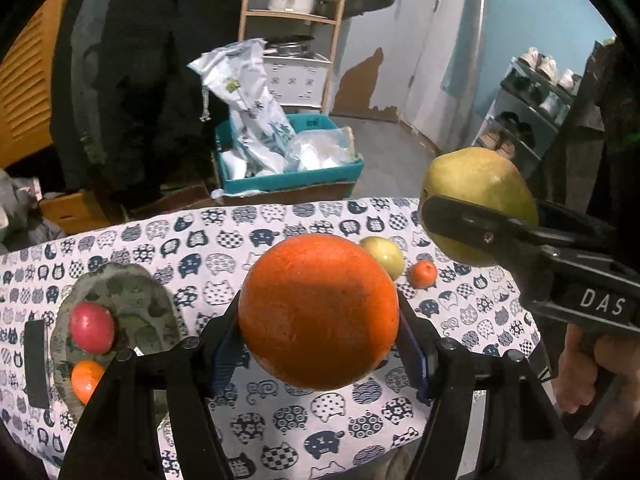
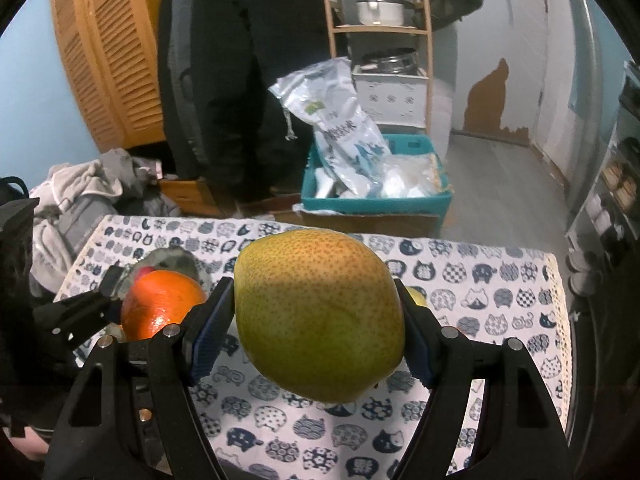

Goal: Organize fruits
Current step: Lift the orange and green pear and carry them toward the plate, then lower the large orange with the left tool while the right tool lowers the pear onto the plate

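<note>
My left gripper point(image 1: 319, 344) is shut on a large orange point(image 1: 318, 308), held above the cat-print table point(image 1: 280, 420). My right gripper point(image 2: 316, 336) is shut on a big yellow-green pear point(image 2: 320, 312), also lifted off the cloth; that pear point(image 1: 480, 204) and the right gripper show at the right of the left wrist view. The orange point(image 2: 160, 304) appears left of the pear in the right wrist view. A grey plate point(image 1: 120, 292) at the table's left holds a red apple point(image 1: 92, 326) and a small orange point(image 1: 86, 380). A small yellow fruit point(image 1: 384, 256) and a small tangerine point(image 1: 424, 273) lie on the cloth beyond.
Past the table's far edge stands a teal crate point(image 1: 288, 180) full of white bags. A person in dark clothes point(image 2: 232, 80) stands behind, beside a louvred wooden cabinet point(image 2: 104, 52). A wooden shelf with pots point(image 2: 380, 12) and a shoe rack point(image 1: 532, 108) line the walls.
</note>
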Tool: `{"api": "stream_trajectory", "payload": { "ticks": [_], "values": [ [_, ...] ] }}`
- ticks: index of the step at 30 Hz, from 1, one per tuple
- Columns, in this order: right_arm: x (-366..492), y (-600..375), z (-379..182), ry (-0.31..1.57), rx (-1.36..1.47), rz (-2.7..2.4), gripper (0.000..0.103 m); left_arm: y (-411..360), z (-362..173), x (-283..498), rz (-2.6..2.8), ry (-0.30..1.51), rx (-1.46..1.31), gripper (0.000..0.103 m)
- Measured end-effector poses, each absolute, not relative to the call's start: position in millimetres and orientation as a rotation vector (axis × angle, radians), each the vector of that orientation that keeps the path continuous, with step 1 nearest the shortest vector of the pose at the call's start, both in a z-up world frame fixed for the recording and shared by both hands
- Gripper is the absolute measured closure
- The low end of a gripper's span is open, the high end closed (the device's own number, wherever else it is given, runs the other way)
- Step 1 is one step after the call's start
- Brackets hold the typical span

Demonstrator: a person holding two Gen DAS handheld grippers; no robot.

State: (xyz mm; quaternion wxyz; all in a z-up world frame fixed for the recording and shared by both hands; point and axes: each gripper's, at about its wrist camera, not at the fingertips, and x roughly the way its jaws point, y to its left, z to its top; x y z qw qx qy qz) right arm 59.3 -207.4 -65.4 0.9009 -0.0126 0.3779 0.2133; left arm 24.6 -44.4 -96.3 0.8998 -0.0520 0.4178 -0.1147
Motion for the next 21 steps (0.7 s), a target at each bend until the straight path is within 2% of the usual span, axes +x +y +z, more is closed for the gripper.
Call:
{"api": "stream_trajectory", "payload": {
  "ticks": [21],
  "values": [
    [69.2, -111.7, -63.0, 0.797, -0.109, 0.550, 0.027, 53.2, -99.5, 18.3, -0.112, 0.860, -0.239, 0.034]
  ]
}}
